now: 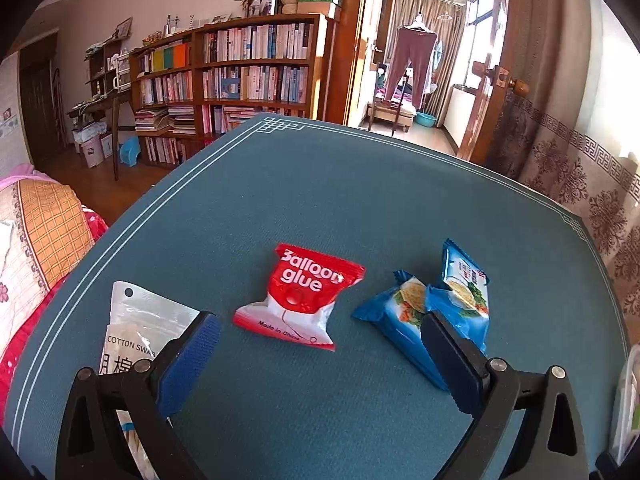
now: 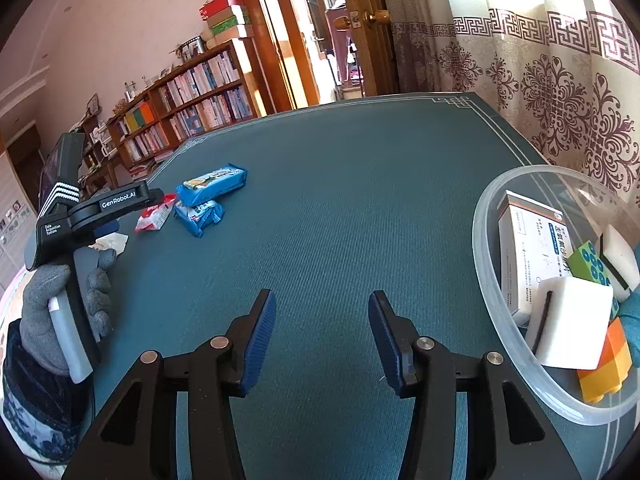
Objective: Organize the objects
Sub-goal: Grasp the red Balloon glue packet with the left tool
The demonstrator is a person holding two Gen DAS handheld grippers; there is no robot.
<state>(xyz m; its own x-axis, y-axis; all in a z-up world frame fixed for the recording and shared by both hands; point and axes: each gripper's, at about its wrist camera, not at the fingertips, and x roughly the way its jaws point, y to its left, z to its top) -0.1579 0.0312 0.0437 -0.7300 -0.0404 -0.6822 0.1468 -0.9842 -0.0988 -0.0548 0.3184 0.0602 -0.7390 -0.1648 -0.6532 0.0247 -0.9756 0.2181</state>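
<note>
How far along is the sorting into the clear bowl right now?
Done: the clear bowl already holds a white medicine box, sponges and an orange block. In hand: nothing; the left gripper and right gripper are both open and empty. Left: the red balloon glue packet, two blue snack packs and the cotton swab bag.

"Balloon glue" and "Made in China" on red packet (image 1: pixel 301 295), "COTTON SWAB" on clear bag (image 1: pixel 138 328), "GenRobot.AI" on left gripper (image 2: pixel 118 199)

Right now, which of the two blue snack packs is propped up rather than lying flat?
The right blue pack, farther from the red Balloon glue packet. It stands tilted on edge, leaning on the left blue pack, which lies flat.
</note>
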